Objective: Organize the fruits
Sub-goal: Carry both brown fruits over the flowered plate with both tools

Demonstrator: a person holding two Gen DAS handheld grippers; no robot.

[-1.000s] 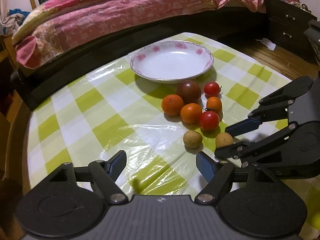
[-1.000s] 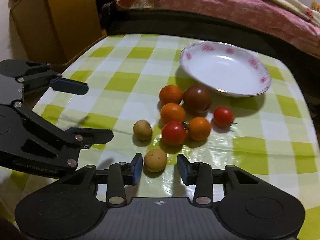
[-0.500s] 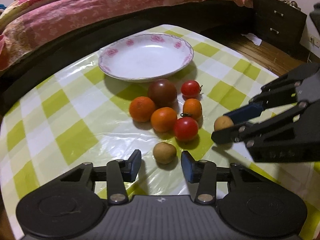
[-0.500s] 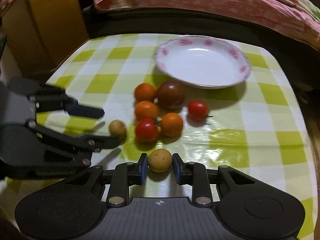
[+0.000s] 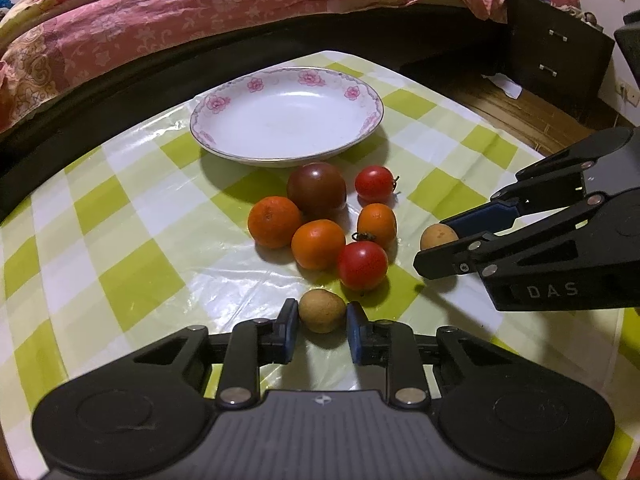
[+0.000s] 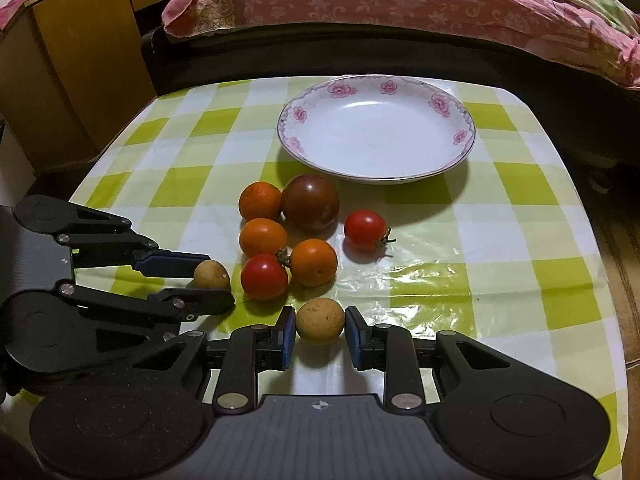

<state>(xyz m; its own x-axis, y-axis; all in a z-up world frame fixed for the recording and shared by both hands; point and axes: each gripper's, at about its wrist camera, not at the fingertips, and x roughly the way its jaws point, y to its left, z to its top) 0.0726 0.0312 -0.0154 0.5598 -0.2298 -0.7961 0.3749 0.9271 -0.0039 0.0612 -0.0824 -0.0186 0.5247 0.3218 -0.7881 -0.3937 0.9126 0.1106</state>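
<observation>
Both grippers clamped on one small brown fruit each; plate empty.

The left gripper (image 5: 322,330) is clenched on a small brown fruit (image 5: 322,311), blue pads pressing both its sides, at the near edge of the fruit cluster. The right gripper (image 6: 320,334) is likewise clenched on a second brown fruit (image 6: 319,320), pads touching both sides, just right of the first. Both fruits sit at the checked tablecloth (image 6: 500,280); contact with it cannot be told. The loose cluster lies between grippers and plate: a dark tomato (image 5: 316,191), three orange fruits (image 5: 318,244) and two red tomatoes (image 5: 362,265), most touching. The white flowered plate (image 5: 216,104) stands at the far side, just behind the dark tomato. A pink-covered bed (image 5: 160,12) runs beyond the table.
</observation>
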